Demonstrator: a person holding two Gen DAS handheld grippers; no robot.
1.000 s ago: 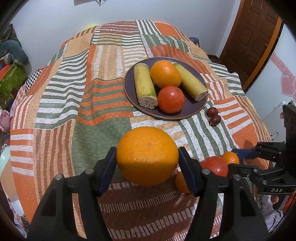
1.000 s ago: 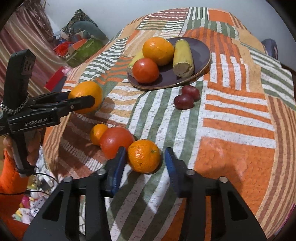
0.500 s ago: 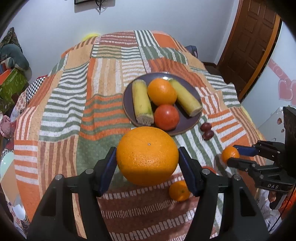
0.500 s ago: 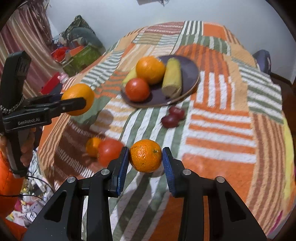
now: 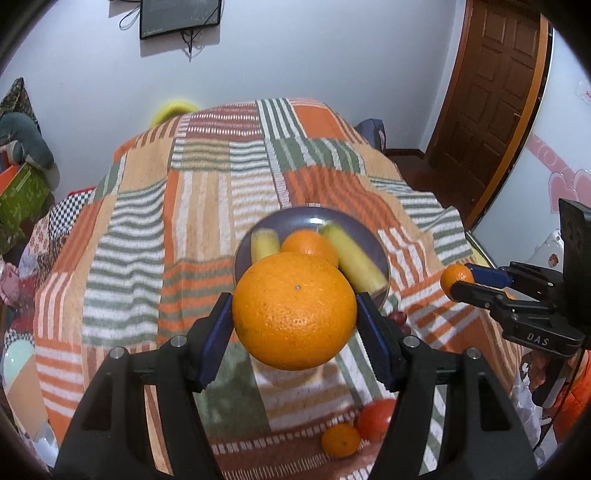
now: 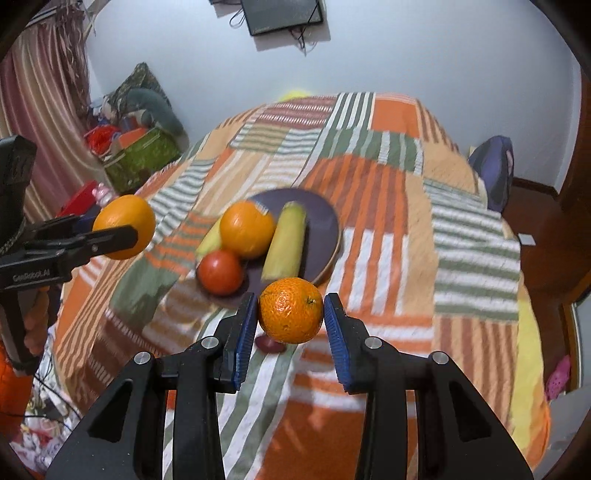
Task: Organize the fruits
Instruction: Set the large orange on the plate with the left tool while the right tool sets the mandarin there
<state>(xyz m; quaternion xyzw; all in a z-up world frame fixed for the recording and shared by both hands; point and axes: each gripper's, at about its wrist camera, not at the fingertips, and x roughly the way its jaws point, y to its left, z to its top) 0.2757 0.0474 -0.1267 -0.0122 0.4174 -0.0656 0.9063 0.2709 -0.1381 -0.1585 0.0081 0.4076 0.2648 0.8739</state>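
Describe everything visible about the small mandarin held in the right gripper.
The mandarin is small, round and bright orange, with dimpled, slightly wrinkled peel and a dark stem scar facing up and right. The right gripper pinches it between blue ribbed pads, one on each side. It hangs in the air above the striped bedspread, nearer than the plate.

A home bedroom: a bed with a striped patchwork blanket (image 5: 207,206), a brown wooden door (image 5: 495,92), a striped curtain (image 6: 40,110).

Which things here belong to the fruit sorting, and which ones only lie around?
Job:
- large orange in left gripper
- small mandarin in right gripper
- plate
- loose mandarin and tomato on bedspread

Lying about:
- green box
- wall screen
- door
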